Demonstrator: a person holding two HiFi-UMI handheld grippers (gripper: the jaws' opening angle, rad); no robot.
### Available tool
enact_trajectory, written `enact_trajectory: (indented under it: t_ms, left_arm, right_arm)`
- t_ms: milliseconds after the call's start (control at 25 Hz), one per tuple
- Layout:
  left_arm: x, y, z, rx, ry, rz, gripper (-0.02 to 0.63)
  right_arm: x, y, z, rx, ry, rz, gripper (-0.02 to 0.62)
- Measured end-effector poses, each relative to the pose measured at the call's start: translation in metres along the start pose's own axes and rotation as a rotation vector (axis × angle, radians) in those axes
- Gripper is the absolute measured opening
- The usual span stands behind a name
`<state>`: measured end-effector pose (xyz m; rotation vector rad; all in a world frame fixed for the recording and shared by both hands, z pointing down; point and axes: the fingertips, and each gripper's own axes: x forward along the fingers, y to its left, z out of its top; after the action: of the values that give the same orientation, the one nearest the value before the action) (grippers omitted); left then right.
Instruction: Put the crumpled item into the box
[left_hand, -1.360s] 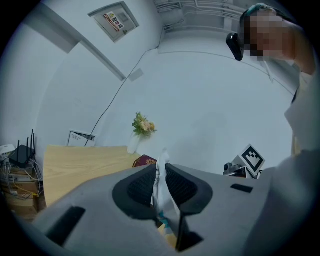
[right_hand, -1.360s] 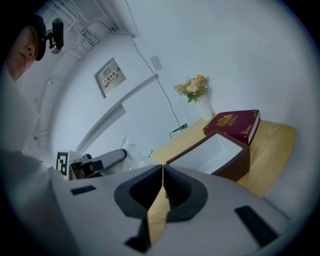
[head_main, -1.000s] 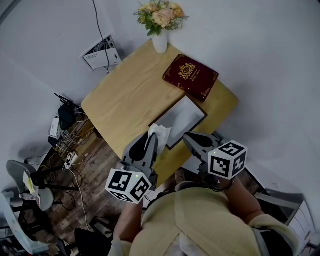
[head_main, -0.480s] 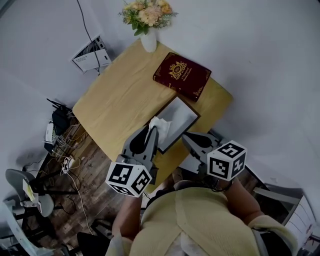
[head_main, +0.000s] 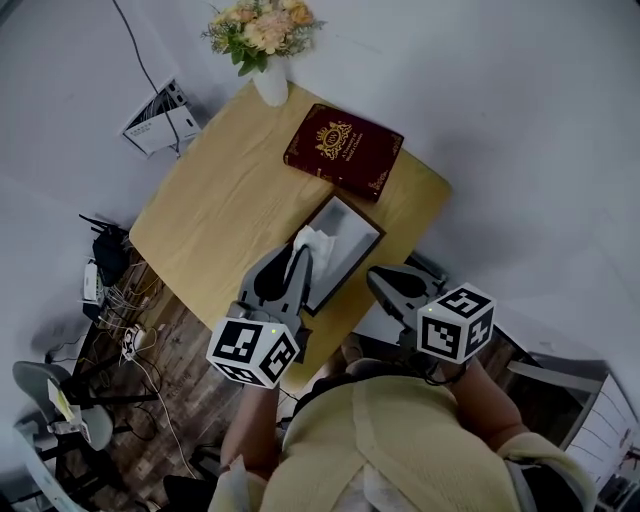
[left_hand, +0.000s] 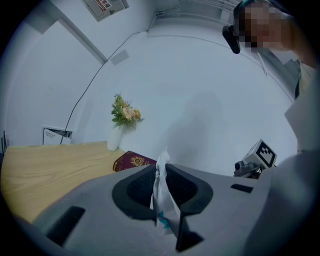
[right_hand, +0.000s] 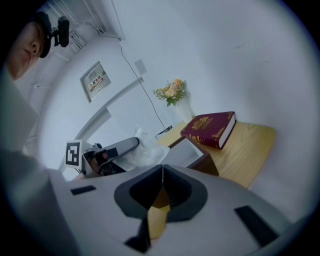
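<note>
Over the box (head_main: 356, 236) near edge, left gripper (head_main: 300, 258) clamps the paper (head_main: 313, 240). Long axis runs along the jaws, loose end past the tips, boxward. Right gripper (head_main: 380, 281) closed, empty.

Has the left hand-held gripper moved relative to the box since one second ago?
Yes. The left hand-held gripper, shut on the crumpled paper, went forward over the box, nearer to the red book.

Wooden table (head_main: 215, 200) bears a flower vase (head_main: 271, 85), a maroon book (head_main: 343, 150) and, seemingly, a shallow box (head_main: 340, 240).
</note>
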<state>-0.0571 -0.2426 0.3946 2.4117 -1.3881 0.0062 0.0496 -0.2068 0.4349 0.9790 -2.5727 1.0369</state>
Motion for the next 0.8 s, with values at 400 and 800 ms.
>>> enact_trajectory:
  t_ms: [400, 800]
  left_arm:
    - [0.006, 0.003, -0.011, 0.019, 0.034, 0.009, 0.072]
    - [-0.006, 0.013, -0.005, 0.014, -0.008, 0.077, 0.104]
  right_arm:
    - [0.001, -0.006, -0.003, 0.019, 0.001, -0.001, 0.031]
    - [-0.001, -0.004, -0.007, 0.018, 0.007, 0.003, 0.031]
